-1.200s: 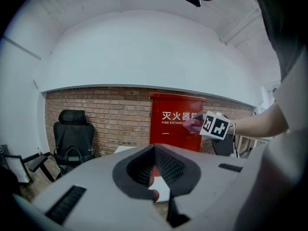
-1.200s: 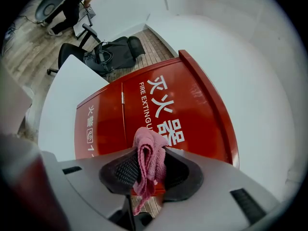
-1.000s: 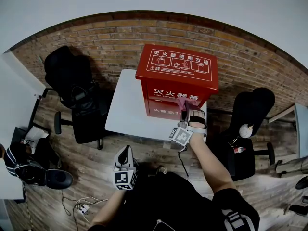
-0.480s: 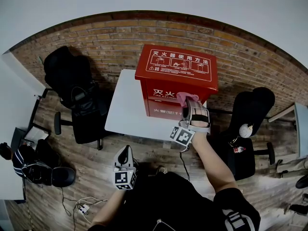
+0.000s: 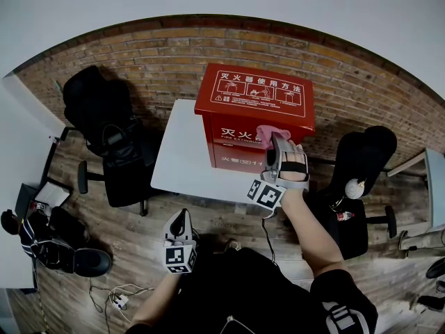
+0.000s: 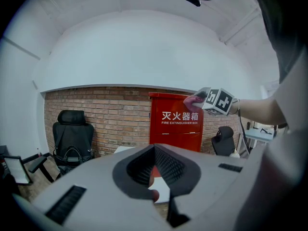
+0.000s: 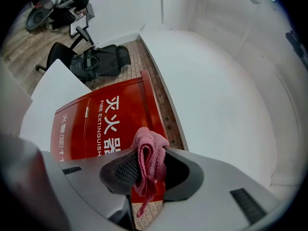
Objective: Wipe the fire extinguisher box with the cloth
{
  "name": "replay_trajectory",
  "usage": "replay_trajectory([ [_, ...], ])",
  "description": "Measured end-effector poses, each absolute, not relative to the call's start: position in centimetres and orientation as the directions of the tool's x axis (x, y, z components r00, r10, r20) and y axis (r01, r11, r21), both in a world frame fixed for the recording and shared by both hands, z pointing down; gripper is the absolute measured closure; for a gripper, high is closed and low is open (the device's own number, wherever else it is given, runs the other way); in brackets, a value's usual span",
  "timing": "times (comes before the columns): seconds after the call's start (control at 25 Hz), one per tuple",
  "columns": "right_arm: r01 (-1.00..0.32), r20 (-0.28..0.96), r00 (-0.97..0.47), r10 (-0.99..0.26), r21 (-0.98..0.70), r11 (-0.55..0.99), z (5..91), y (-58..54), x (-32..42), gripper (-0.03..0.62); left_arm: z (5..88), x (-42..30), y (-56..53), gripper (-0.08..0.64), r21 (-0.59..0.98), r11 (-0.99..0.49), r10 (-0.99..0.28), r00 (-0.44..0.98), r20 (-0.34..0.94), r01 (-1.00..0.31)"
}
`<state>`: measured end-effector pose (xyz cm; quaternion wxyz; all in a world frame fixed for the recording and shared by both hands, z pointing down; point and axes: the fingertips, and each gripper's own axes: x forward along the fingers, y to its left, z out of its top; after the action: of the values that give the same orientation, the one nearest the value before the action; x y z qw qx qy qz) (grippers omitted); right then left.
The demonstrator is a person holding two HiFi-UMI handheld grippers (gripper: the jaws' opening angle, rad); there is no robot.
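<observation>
The red fire extinguisher box (image 5: 254,110) stands on a white table (image 5: 181,155) against the brick wall. My right gripper (image 5: 276,143) is shut on a pink cloth (image 5: 272,133) and holds it against the upper front of the box, just under the lid's edge. In the right gripper view the cloth (image 7: 148,153) hangs folded between the jaws, and the box front (image 7: 108,121) lies just beyond. My left gripper (image 5: 180,229) hangs low near my body, away from the table, shut and holding nothing. From the left gripper view (image 6: 155,174) the box (image 6: 175,126) stands ahead.
A black office chair (image 5: 111,141) stands left of the table and another chair (image 5: 361,169) to its right. Cables (image 5: 115,298) and dark bags (image 5: 59,245) lie on the wooden floor at the lower left. A desk corner (image 5: 434,179) shows at the far right.
My right gripper has slid the pink cloth up and slightly right along the box front, from mid height to just under the lid. The left gripper has stayed still.
</observation>
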<state>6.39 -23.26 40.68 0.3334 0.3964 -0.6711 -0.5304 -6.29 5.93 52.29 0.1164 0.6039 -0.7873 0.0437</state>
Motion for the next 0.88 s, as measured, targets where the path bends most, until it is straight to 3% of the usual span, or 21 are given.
replay_trajectory([
  [0.88,-0.156,0.028,-0.527,-0.849,0.979,0.129,40.3,-21.3,1.1,0.469,52.8,-7.5,7.1,0.538,0.07,0.3,-0.93,-0.275,0.243,-0.951],
])
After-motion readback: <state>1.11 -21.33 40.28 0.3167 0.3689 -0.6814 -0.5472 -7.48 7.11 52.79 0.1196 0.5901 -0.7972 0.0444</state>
